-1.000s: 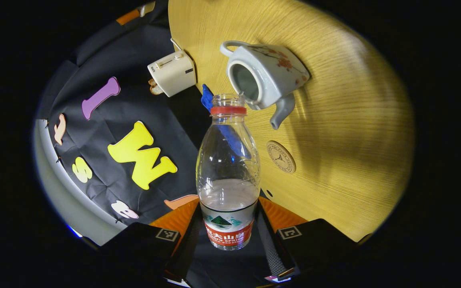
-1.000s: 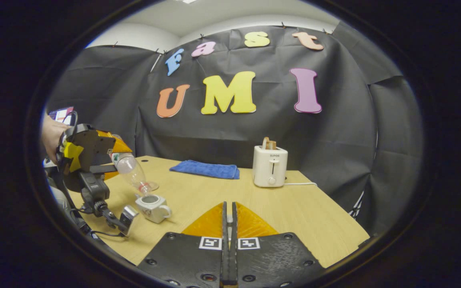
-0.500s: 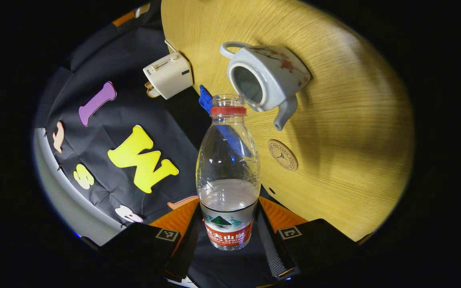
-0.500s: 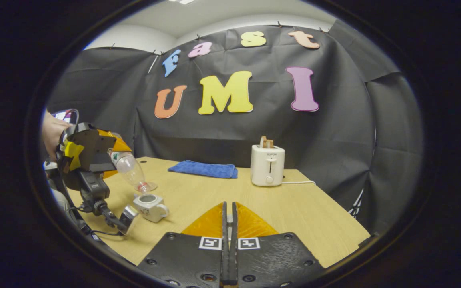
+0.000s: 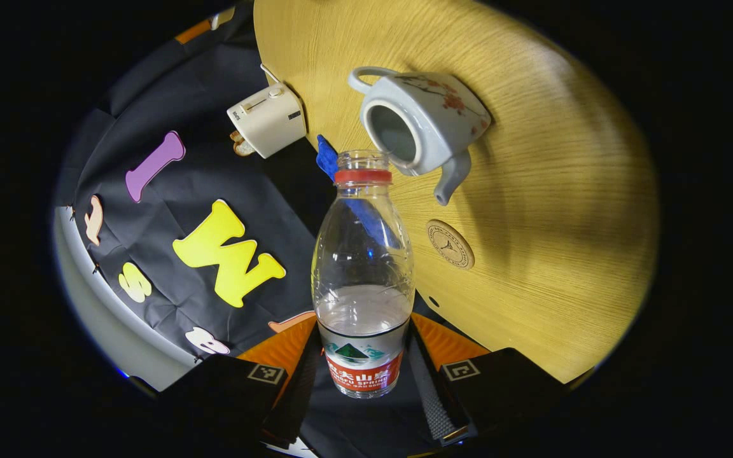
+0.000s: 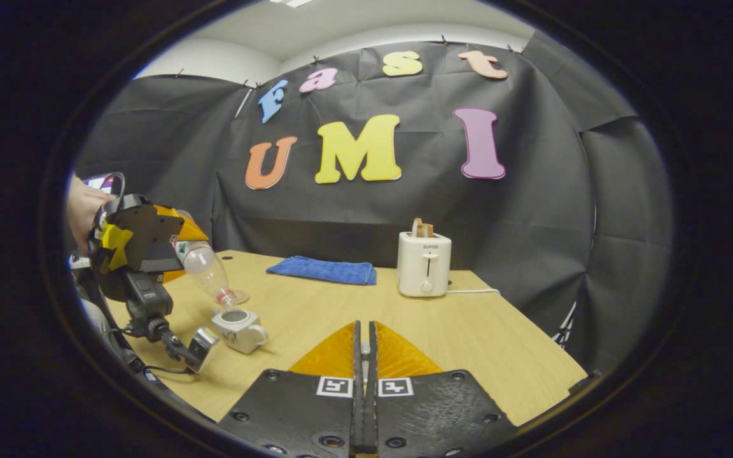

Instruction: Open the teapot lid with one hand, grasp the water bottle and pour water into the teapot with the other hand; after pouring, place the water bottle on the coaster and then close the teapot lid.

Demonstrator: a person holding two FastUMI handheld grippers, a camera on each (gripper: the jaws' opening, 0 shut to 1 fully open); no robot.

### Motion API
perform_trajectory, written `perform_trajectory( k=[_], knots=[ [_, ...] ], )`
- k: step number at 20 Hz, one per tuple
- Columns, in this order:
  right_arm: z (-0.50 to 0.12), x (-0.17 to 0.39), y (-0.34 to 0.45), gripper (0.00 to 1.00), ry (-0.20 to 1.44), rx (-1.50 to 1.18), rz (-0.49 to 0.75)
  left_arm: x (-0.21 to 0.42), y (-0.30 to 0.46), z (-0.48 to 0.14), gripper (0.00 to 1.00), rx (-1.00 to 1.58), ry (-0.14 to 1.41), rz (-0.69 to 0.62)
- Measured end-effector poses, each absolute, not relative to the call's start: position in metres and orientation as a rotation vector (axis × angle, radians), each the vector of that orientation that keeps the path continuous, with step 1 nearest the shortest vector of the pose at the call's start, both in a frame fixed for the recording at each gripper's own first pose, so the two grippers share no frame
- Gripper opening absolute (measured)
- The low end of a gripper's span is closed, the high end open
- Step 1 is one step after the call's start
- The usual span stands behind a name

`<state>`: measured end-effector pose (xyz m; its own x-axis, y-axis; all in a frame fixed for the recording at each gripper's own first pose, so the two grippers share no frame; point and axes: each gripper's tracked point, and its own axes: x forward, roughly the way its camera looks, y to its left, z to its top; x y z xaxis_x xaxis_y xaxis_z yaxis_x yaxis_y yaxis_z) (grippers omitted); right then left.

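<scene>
Jaws of left gripper clamped on clear plastic water bottle with red neck ring, uncapped and tilted, mouth just above the lidless white ceramic teapot with floral print. Round wooden coaster lies beside the teapot spout on the light wood bench. Right gripper jaws together, apparently empty, over the bench; white toaster and blue cloth beyond.

black cloth wall, wooden table
</scene>
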<state>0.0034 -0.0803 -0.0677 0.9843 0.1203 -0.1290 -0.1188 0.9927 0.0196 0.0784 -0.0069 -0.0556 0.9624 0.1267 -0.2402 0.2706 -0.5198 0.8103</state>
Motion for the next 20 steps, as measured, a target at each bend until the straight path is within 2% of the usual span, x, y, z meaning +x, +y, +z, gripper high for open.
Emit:
perform_trajectory(
  k=[6, 7, 10, 14, 20],
  knots=[
    [-0.064, 0.003, -0.08, 0.0, 0.118, 0.025, 0.119, 0.085, 0.001, -0.051, 0.75, 2.031, 0.245, -0.178],
    [-0.064, 0.004, -0.08, 0.0, 0.119, 0.028, 0.118, 0.085, 0.001, -0.051, 0.78, 2.0, 0.236, -0.181],
    [-0.064, 0.005, -0.079, 0.0, 0.121, 0.032, 0.115, 0.08, 0.003, -0.063, 0.75, 1.853, 0.235, -0.217],
    [-0.059, 0.005, -0.076, 0.0, 0.123, 0.038, 0.115, 0.073, 0.007, -0.08, 0.74, 1.536, 0.244, -0.253],
    [-0.051, 0.009, -0.063, 0.0, 0.12, 0.062, 0.124, 0.062, 0.035, -0.078, 0.75, 0.846, 0.251, -0.145]
  ],
)
